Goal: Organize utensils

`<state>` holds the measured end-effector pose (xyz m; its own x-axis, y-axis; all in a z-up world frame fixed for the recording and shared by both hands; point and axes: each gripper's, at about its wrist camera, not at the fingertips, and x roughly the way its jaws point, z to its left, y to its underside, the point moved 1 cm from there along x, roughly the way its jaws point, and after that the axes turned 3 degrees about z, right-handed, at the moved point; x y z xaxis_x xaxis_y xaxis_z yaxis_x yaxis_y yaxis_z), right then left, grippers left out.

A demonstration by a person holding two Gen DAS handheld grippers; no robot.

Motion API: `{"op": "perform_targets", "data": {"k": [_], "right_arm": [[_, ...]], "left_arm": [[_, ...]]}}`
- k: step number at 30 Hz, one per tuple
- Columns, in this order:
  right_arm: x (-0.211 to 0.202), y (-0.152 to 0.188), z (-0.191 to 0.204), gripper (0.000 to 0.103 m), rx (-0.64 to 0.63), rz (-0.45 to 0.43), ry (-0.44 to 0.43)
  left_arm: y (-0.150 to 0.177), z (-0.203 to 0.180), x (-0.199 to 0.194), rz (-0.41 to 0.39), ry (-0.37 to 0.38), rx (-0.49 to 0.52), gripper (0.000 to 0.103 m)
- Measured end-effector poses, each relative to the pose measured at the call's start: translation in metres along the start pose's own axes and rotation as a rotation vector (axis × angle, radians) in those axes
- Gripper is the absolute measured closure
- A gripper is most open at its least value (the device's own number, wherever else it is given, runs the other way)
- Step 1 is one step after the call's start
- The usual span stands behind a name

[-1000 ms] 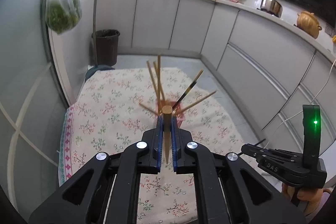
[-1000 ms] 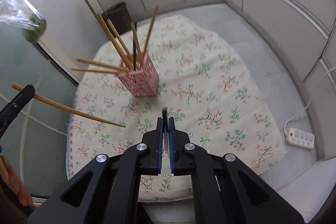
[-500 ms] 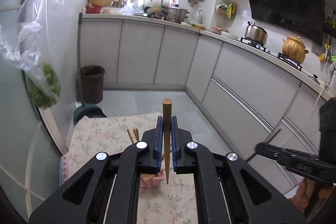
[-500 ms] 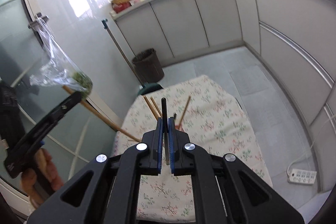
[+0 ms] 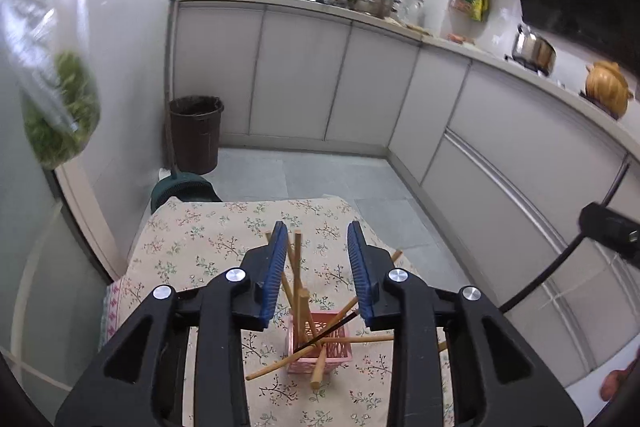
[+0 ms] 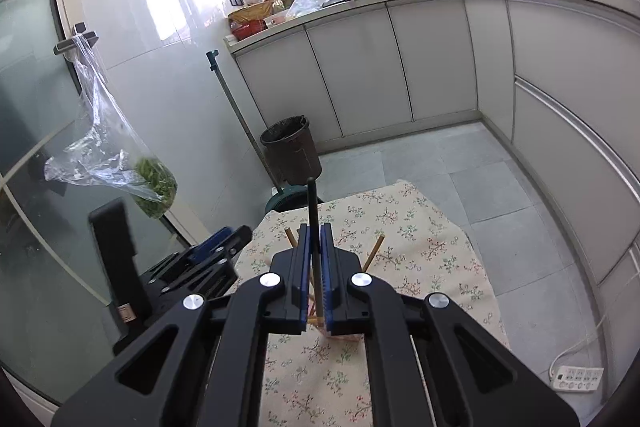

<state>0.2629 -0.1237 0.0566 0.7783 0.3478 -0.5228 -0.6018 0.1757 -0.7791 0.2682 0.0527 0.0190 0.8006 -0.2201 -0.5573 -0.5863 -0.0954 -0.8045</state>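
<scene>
Two grippers are working over one pink holder (image 5: pixel 320 343) standing on the floral tablecloth (image 5: pixel 200 247); several wooden chopsticks (image 5: pixel 298 275) are already leaning in it, fanning out in different directions; a dark chopstick is lying among them, slanting up toward the right jaw.

Left gripper (image 5: pixel 318 267): its jaws have just been opening and are now standing spread; nothing is being pinched between the blue pads (image 5: pixel 276 267); the holder is sitting below and just ahead of the gap, and one light chopstick is leaning over the holder's near rim with its blunt end toward the camera.

Right gripper (image 6: pixel 316 259): its jaws are pressing together on a black chopstick (image 6: pixel 312 211), which is sticking up and forward past the tips; the holder (image 6: pixel 340 337) is showing only as a pink sliver under the jaws, with wooden ends poking out on either side.

Step in hand, as judged: the left is finishing a drop and the right is bringing the next piece.

Handling notes: the right hand is best keeping the stick steep, lining its lower end over the open mouth below the jaws, threading between the leaning sticks rather than across them; releasing only once the tip is inside the rim; the left should be clearing aside, since the two grippers are working near each other; the light holder looks liable to tip if a stick is nudged sideways.
</scene>
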Motion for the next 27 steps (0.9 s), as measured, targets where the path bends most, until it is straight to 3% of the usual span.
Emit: {"op": "perform_targets", "data": {"k": [3,7,14,18,20,22,24,27], "right_arm": [[0.014,0.003,0.004,0.098,-0.022,-0.006,0.018],[0.037,0.007,0.010,0.098,-0.033,-0.010,0.024],[0.083,0.013,0.019,0.098,-0.040,0.005,0.040],[0.114,0.019,0.021,0.098,-0.052,0.016,0.048],[0.128,0.024,0.022,0.097,-0.059,0.024,0.027],[0.140,0.033,0.021,0.088,-0.060,0.037,0.015],[0.139,0.038,0.018,0.068,-0.036,0.035,-0.010],[0.122,0.042,0.018,0.068,-0.062,0.004,0.024]], "left_arm": [[0.000,0.015,-0.020,-0.031,-0.032,-0.036,0.068],[0.006,0.037,-0.044,-0.077,-0.070,-0.112,0.053],[0.013,0.080,-0.042,-0.050,-0.125,-0.208,0.052],[0.015,0.084,-0.038,-0.030,-0.142,-0.203,0.052],[0.016,0.086,-0.039,-0.028,-0.146,-0.204,0.043],[0.015,0.085,-0.043,-0.045,-0.162,-0.202,0.034],[0.015,0.082,-0.050,-0.065,-0.175,-0.190,0.030],[0.015,0.077,-0.061,-0.091,-0.191,-0.184,0.016]]}}
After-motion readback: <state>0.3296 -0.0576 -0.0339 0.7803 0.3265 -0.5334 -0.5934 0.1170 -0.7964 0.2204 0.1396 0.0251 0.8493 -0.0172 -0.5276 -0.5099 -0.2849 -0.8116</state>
